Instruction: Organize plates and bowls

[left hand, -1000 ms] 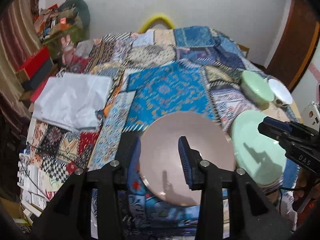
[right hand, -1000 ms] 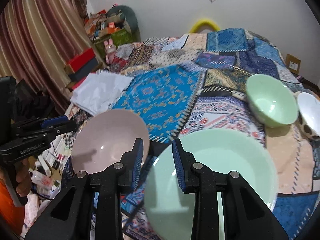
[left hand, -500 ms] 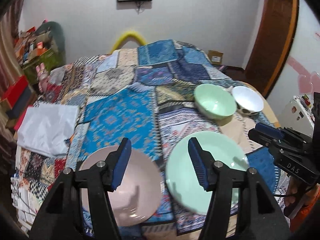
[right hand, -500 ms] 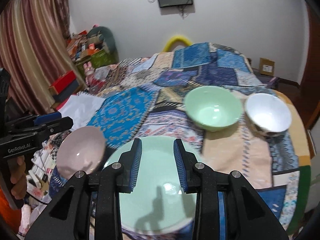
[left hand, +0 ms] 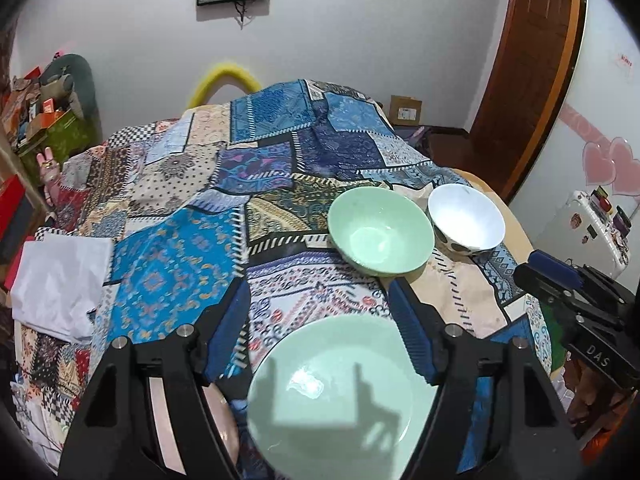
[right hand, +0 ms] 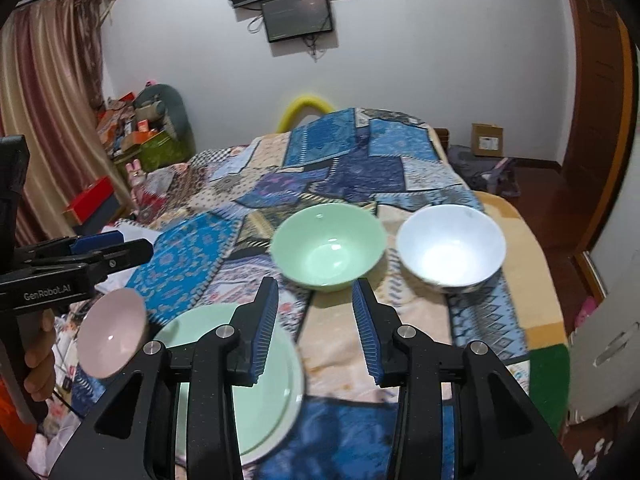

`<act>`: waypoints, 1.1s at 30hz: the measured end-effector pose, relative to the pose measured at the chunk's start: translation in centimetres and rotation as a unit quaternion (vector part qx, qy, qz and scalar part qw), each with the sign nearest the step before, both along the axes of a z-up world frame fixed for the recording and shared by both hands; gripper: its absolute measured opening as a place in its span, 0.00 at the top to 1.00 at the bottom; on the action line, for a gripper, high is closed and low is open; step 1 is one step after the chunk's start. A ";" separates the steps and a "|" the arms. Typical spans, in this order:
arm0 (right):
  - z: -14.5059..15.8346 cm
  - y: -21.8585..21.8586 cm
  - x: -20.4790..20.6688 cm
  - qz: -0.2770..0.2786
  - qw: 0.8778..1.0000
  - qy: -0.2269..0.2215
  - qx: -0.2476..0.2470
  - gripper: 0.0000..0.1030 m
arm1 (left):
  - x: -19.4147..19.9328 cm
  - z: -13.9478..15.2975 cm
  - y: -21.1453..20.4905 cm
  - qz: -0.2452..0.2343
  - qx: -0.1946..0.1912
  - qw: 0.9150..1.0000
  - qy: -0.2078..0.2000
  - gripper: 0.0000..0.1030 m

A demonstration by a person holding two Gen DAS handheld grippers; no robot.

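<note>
A pale green plate lies at the front of the patchwork quilt, below my left gripper. Its jaws are opening and hold nothing. A pink plate sits left of the green plate; in the left wrist view my fingers mostly hide it. Farther back stand a green bowl and, right of it, a white bowl. My right gripper hovers just short of the green bowl, jaws opening, empty. The white bowl is off to its right.
A folded white cloth lies at the quilt's left edge. Boxes and clutter pile up by the curtain. A white appliance stands close on the right. The quilt's near right edge drops to the floor.
Both grippers have swung right and risen, from the two plates toward the bowls. The left jaws have spread wide and the right jaws a little. The plates stay on the quilt.
</note>
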State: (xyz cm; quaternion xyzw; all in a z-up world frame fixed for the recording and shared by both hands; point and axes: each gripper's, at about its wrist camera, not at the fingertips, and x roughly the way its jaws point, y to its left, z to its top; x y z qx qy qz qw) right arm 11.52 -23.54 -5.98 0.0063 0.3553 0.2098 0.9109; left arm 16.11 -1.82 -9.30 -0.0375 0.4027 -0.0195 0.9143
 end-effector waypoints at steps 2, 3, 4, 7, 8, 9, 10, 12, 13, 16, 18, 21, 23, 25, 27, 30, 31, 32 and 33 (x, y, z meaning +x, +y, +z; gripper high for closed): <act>-0.3 -0.5 0.9 -0.006 1.000 0.002 -0.001 0.66 | 1.3 -0.5 -0.5 -0.002 0.002 1.000 0.007 0.31; -0.4 -0.6 1.2 -0.007 1.000 0.003 -0.001 0.66 | 1.9 -0.7 -0.7 -0.003 0.002 1.000 0.010 0.31; -0.6 -0.6 1.6 -0.009 1.000 0.005 -0.001 0.66 | 2.7 -1.1 -0.9 -0.005 0.002 1.000 0.016 0.31; -1.5 -0.5 3.1 -0.012 1.000 0.014 -0.003 0.66 | 4.6 -2.1 -1.1 -0.006 0.001 1.000 0.030 0.31; -1.9 -0.4 3.6 -0.012 1.000 0.019 -0.004 0.66 | 5.3 -2.6 -1.1 -0.006 0.000 0.999 0.036 0.31; -2.2 -0.3 3.9 -0.012 1.000 0.022 -0.005 0.66 | 5.7 -2.9 -1.2 -0.006 0.000 0.999 0.039 0.31; -2.7 -0.2 4.4 -0.013 1.000 0.026 -0.006 0.66 | 6.3 -3.4 -1.2 -0.008 -0.001 0.999 0.043 0.31; -3.8 -0.1 5.5 -0.012 0.999 0.040 -0.006 0.66 | 7.5 -4.3 -1.3 -0.011 -0.002 0.999 0.050 0.31; -4.3 0.0 5.9 -0.012 0.999 0.046 -0.006 0.66 | 8.2 -4.9 -1.4 -0.011 0.001 0.998 0.054 0.31; -5.6 0.1 7.1 -0.011 0.998 0.060 -0.008 0.66 | 9.9 -6.3 -1.5 -0.012 0.007 0.998 0.061 0.31; -6.5 0.2 8.0 -0.011 0.997 0.069 -0.009 0.66 | 10.8 -7.0 -1.3 -0.009 0.008 0.998 0.066 0.31; -7.5 0.2 9.2 -0.011 0.997 0.079 -0.006 0.66 | 12.2 -8.2 -1.2 -0.004 0.010 0.997 0.074 0.31; -7.8 0.2 9.7 -0.009 0.996 0.084 -0.003 0.66 | 13.1 -9.0 -1.1 -0.001 0.012 0.997 0.080 0.31; -8.2 0.4 10.1 -0.007 0.996 0.086 -0.002 0.66 | 13.7 -9.6 -1.1 -0.001 0.014 0.996 0.085 0.31; -8.4 0.6 10.2 -0.001 0.996 0.088 -0.002 0.66 | 14.2 -10.0 -1.1 -0.001 0.016 0.996 0.088 0.32; -8.8 0.9 10.7 0.004 0.996 0.094 0.000 0.66 | 14.9 -10.7 -1.2 -0.004 0.016 0.995 0.094 0.37; -9.0 1.1 10.8 0.006 0.995 0.095 0.000 0.66 | 15.1 -11.0 -1.3 -0.005 0.016 0.995 0.097 0.39; -9.1 1.1 10.8 0.006 0.995 0.097 0.000 0.66 | 15.3 -11.2 -1.4 -0.007 0.017 0.995 0.099 0.41; -9.3 1.3 11.0 0.006 0.995 0.098 0.000 0.66 | 15.5 -11.4 -1.5 -0.009 0.018 0.995 0.101 0.42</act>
